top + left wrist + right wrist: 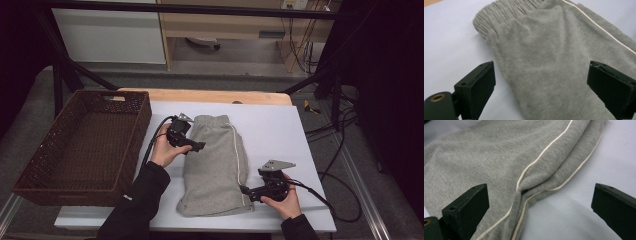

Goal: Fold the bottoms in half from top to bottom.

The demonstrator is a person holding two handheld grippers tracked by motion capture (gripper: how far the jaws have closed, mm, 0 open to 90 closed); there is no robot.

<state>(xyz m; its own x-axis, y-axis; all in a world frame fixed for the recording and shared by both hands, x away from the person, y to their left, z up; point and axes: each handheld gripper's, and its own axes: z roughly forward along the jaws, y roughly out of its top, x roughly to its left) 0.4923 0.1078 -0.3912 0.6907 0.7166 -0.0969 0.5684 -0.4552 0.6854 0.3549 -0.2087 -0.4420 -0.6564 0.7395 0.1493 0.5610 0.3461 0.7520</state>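
Grey shorts [216, 165] flat between left gripper [196, 145], right gripper [248, 194]; both jaws agape.

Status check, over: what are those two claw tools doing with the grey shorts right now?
Left hand-held gripper open at shorts' left edge. Right hand-held gripper open at their striped right edge. Shorts folded flat on table. Nothing in the way.

Brown wicker basket [50, 165], seemingly empty
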